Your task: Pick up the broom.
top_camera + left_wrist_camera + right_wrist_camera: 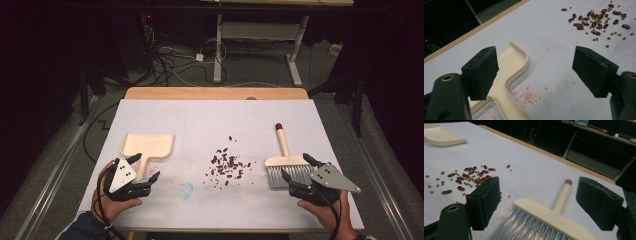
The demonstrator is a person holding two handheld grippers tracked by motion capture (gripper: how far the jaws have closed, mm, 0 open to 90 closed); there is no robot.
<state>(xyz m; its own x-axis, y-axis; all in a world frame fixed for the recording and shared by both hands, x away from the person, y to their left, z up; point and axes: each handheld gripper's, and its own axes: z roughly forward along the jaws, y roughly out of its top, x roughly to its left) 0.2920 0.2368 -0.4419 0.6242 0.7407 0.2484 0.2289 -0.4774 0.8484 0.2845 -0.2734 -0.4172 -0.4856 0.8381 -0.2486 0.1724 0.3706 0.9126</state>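
Note:
A cream dustpan (147,146) lies at the left of the white table, its handle toward the person (509,82). My left gripper (146,172) is open just over the handle end, jaws wide apart (536,72). Red beans and small green beans (226,165) are scattered mid-table (596,21) (469,178). A cream hand brush (287,162) with grey bristles and a red-tipped handle lies at the right (549,217). My right gripper (296,167) stands open right at the bristles (539,202), empty.
The white sheet (215,125) covers a wooden table whose far edge (215,93) shows. Pink stains (527,95) and a blue smudge (186,190) mark the sheet. Beyond the table are cables on the floor (170,60) and a white desk frame (260,35).

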